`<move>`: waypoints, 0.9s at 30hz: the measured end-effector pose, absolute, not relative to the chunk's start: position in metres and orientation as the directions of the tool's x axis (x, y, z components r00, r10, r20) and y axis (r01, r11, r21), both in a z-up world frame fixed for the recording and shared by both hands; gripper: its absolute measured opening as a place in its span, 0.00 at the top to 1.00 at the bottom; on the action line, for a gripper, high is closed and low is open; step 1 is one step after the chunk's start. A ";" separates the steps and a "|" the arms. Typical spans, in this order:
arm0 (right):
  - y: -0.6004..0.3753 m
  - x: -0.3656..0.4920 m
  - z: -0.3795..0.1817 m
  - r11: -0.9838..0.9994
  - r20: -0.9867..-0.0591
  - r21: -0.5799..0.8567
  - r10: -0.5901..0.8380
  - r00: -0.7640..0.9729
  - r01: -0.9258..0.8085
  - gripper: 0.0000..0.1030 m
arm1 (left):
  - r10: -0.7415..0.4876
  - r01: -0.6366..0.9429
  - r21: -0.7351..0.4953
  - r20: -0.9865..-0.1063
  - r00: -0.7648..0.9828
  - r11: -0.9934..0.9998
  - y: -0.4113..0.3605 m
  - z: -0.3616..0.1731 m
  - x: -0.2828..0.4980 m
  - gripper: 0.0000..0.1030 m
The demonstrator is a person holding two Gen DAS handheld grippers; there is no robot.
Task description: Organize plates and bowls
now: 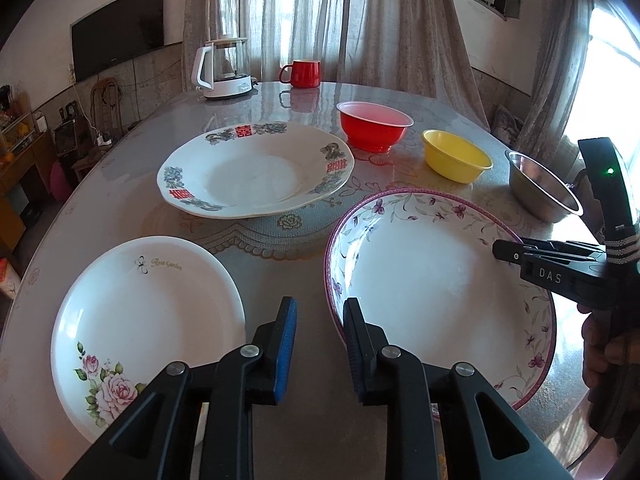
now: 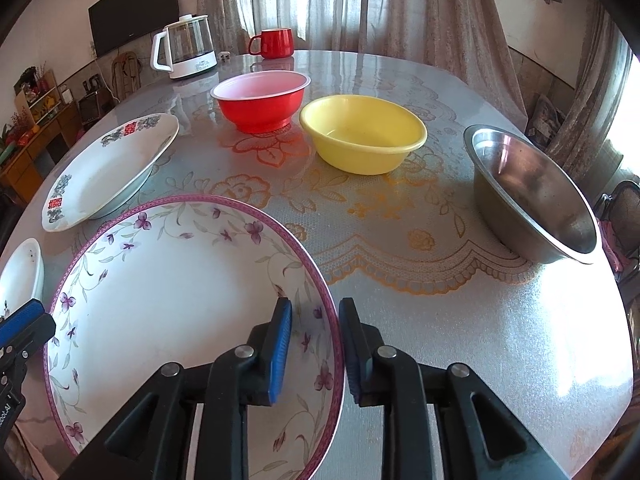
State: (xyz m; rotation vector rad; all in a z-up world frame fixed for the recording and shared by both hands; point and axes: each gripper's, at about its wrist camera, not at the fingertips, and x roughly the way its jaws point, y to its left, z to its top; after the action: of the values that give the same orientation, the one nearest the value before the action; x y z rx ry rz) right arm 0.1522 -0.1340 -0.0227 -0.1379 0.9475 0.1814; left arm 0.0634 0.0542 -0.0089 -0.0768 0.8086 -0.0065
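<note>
White electric kettle with glass body (image 1: 224,70) and red ceramic mug (image 1: 302,73) at far edge of round table with lace-pattern cover (image 2: 400,240). Black flat television (image 1: 120,28) on wall. Beige curtains (image 1: 360,20) behind table.

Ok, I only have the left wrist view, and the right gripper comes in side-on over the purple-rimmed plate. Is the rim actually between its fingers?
Observer: Yes. In the right wrist view the purple-rimmed plate has its near right rim running between the fingers of the right gripper, with the blue pad inside the plate and the other finger outside.
Operator: Clamped on it?
Observer: No. The jaws stand apart, and there is a clear gap between the blue pad and the rim.
Operator: And the steel bowl? It's half hidden for me.
Observer: The steel bowl is empty and stands clear of the yellow bowl.
</note>
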 end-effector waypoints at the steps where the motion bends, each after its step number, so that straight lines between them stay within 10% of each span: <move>1: -0.134 0.151 -0.023 0.977 -0.815 -0.044 0.086 0.574 -0.209 0.75 | -0.035 -0.024 -0.072 -0.722 0.691 0.997 0.055 -0.008 0.063 0.75; 17: -0.112 0.139 0.006 0.960 -0.773 0.030 0.199 0.602 -0.279 0.70 | -0.095 -0.052 -0.183 -0.709 0.699 0.982 0.088 0.005 0.058 0.68; 27: -0.068 0.149 0.001 0.866 -0.771 0.319 0.473 0.425 -0.386 0.68 | -0.118 -0.109 -0.275 -0.692 0.712 0.955 0.139 0.024 0.071 0.41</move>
State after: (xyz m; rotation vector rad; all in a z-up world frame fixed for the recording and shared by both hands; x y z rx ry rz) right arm 0.1485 -0.0681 0.0012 0.0982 0.9959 0.5380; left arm 0.0706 0.1389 0.0241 -0.3083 0.7815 -0.0046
